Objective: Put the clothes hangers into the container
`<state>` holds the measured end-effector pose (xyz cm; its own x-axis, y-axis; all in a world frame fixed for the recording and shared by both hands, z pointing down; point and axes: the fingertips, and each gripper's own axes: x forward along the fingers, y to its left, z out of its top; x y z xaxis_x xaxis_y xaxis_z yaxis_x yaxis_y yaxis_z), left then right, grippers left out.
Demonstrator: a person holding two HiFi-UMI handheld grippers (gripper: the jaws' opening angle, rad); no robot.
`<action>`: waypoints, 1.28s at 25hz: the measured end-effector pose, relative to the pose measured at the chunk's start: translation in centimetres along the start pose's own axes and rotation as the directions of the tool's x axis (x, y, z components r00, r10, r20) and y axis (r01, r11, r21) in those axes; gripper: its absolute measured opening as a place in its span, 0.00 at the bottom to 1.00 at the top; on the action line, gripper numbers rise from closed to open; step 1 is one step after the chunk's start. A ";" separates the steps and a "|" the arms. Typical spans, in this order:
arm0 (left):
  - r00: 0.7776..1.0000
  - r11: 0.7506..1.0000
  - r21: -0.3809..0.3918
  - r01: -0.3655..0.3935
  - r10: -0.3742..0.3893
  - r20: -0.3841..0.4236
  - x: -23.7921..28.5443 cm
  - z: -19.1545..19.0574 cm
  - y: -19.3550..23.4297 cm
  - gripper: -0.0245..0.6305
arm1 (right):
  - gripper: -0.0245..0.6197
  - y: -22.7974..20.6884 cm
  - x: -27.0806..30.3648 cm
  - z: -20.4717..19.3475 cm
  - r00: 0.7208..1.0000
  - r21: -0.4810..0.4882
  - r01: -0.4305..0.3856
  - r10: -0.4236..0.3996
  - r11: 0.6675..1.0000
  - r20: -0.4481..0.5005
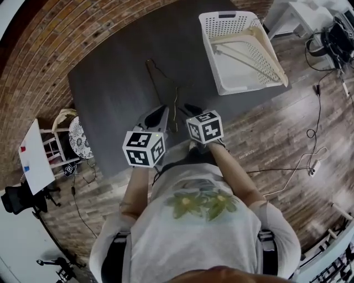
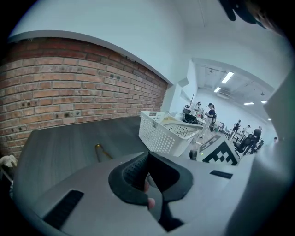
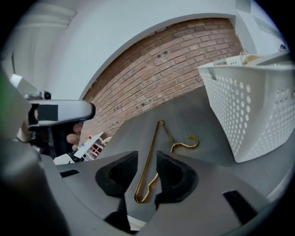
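Note:
A gold wire hanger point(image 1: 176, 110) lies flat on the dark grey mat point(image 1: 110, 83), just ahead of both grippers. In the right gripper view the hanger point(image 3: 152, 147) runs away from me, with its near end in the gap between the pads. My right gripper point(image 3: 147, 173) is open and its pads do not touch the wire. My left gripper point(image 2: 147, 177) has its pads together with nothing held, and one end of the hanger point(image 2: 99, 150) shows beyond it. The white perforated basket point(image 1: 206, 38) stands at the mat's far right corner, holding a cream hanger point(image 1: 260, 41) and a pale wire one point(image 1: 243, 55).
A brick wall point(image 1: 50, 50) borders the mat on the far and left sides. A small white shelf unit point(image 1: 52, 146) stands at left. Cables point(image 1: 310, 132) trail over the wooden floor at right. A white table point(image 1: 298, 14) is at the top right.

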<state>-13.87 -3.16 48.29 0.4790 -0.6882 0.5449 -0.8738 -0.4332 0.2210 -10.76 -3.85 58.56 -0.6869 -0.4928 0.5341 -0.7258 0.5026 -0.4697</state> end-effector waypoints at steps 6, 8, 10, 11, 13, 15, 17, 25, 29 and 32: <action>1.000 1.000 -0.022 -0.009 0.009 -0.011 -0.5 -1.3 1.3 0.08 | 0.25 -1.0 3.7 -2.3 0.998 0.045 0.062 -0.061 0.997 -0.018; 1.000 1.000 -0.024 -0.015 0.015 -0.015 -0.8 -1.6 1.9 0.08 | 0.25 -1.3 4.9 -2.8 0.996 0.061 0.088 -0.086 0.994 -0.026; 1.000 0.999 -0.031 -0.021 0.021 -0.020 -0.9 -2.1 2.5 0.08 | 0.25 -1.6 6.0 -3.4 0.993 0.077 0.111 -0.108 0.991 -0.038; 0.999 0.999 -0.034 -0.024 0.024 -0.021 -0.9 -2.2 2.7 0.08 | 0.25 -1.8 6.5 -3.7 0.992 0.086 0.121 -0.117 0.989 -0.044; 0.999 0.999 -0.038 -0.029 0.029 -0.022 -0.7 -2.4 3.1 0.08 | 0.25 -2.2 7.3 -4.2 0.989 0.102 0.140 -0.135 0.985 -0.055; 0.999 0.999 -0.041 -0.029 0.028 -0.023 -0.6 -2.5 3.3 0.08 | 0.25 -2.7 8.0 -4.8 0.984 0.107 0.168 -0.161 0.980 -0.072; 0.999 0.999 -0.039 -0.025 0.024 -0.025 -0.6 -2.5 3.4 0.08 | 0.25 -3.1 8.7 -5.5 0.978 0.110 0.196 -0.186 0.974 -0.098; 1.000 0.999 -0.042 -0.019 0.018 -0.022 0.2 -2.5 3.8 0.08 | 0.25 -3.8 13.5 -8.1 0.969 0.132 0.212 -0.191 0.968 -0.155; 1.000 0.998 -0.052 -0.021 0.020 -0.020 0.5 -2.6 4.2 0.08 | 0.21 -5.0 11.9 -7.3 0.917 0.068 0.357 -0.336 0.932 -0.217; 1.000 0.998 -0.065 -0.025 0.023 -0.021 0.4 -2.8 4.6 0.08 | 0.14 -5.6 11.9 -7.4 0.894 0.005 0.401 -0.390 0.916 -0.219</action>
<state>-17.96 -3.84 51.79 0.4565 -0.6860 0.5666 -0.8890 -0.3771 0.2598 -14.55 -7.25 72.77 -0.3228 -0.4814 0.8149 -0.9406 0.2592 -0.2195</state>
